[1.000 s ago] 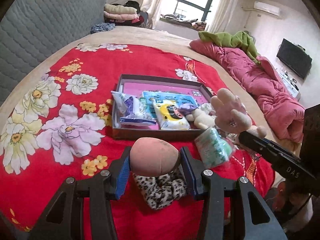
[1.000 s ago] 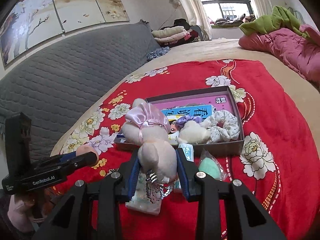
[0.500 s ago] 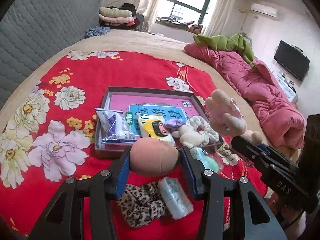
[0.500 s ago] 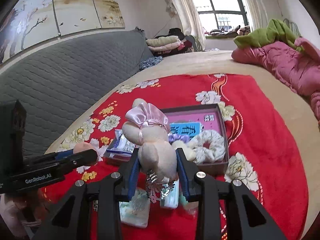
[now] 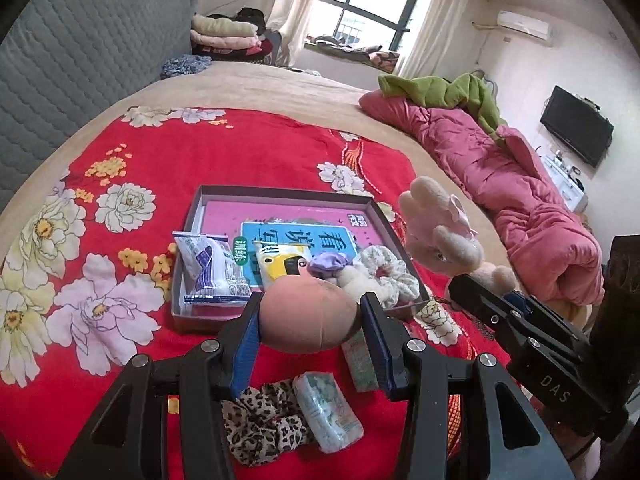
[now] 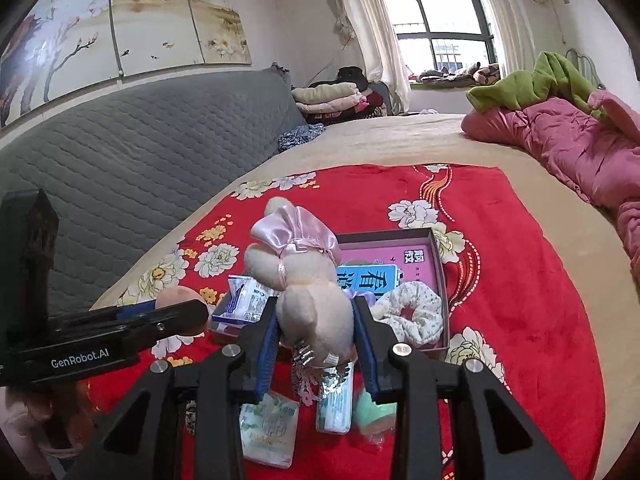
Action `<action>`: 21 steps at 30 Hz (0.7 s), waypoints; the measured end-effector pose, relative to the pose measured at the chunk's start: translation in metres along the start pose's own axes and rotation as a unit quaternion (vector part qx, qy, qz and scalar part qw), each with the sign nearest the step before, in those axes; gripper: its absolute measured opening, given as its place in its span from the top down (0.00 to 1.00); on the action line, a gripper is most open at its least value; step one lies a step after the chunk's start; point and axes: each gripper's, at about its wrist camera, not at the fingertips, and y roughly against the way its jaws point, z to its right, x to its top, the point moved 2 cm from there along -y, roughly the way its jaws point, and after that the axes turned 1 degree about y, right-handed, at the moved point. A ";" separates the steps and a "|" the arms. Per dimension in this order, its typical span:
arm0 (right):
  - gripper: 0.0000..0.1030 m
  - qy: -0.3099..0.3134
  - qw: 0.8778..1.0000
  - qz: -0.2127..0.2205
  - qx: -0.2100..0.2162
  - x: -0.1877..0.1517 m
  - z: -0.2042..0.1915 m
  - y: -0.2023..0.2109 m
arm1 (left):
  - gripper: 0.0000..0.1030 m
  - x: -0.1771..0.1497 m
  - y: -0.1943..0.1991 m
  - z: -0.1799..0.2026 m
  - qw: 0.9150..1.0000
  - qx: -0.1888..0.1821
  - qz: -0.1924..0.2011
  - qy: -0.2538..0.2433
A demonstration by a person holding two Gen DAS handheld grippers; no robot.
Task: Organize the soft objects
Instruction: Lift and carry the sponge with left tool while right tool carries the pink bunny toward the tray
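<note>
My left gripper [image 5: 310,318] is shut on a peach plush ball [image 5: 308,312], held above the red floral blanket. My right gripper [image 6: 316,320] is shut on a beige plush bunny [image 6: 310,296] with a pink satin bow; the bunny [image 5: 440,236] also shows at the right of the left wrist view. A shallow brown box [image 5: 188,224] lies beyond both, holding a tissue pack [image 5: 208,268], a yellow pack, a floral scrunchie [image 6: 412,314] and a small plush with a purple bow. Below the grippers lie a leopard scrunchie [image 5: 260,424] and wrapped packs [image 5: 328,412].
A grey quilted headboard [image 6: 120,152] runs along the left. A pink quilt [image 5: 520,192] with a green garment lies at the right side of the bed. Folded blankets are stacked by the window. A television [image 5: 576,132] hangs on the right wall.
Both grippers have risen with their plush toys still held. The box and the loose items on the blanket now sit lower and farther from the fingers.
</note>
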 end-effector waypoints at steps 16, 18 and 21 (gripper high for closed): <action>0.66 -0.007 1.000 0.015 -0.022 0.020 0.012 0.000 | 0.52 0.026 -0.006 0.002 1.000 -0.005 0.020 0.001; 0.66 -0.007 1.000 0.017 -0.025 0.023 0.013 -0.001 | 0.52 0.029 -0.008 0.004 1.000 -0.007 0.020 0.000; 0.66 -0.009 0.999 0.021 -0.026 0.030 0.013 0.000 | 0.52 0.034 -0.009 0.007 1.000 -0.007 0.023 -0.005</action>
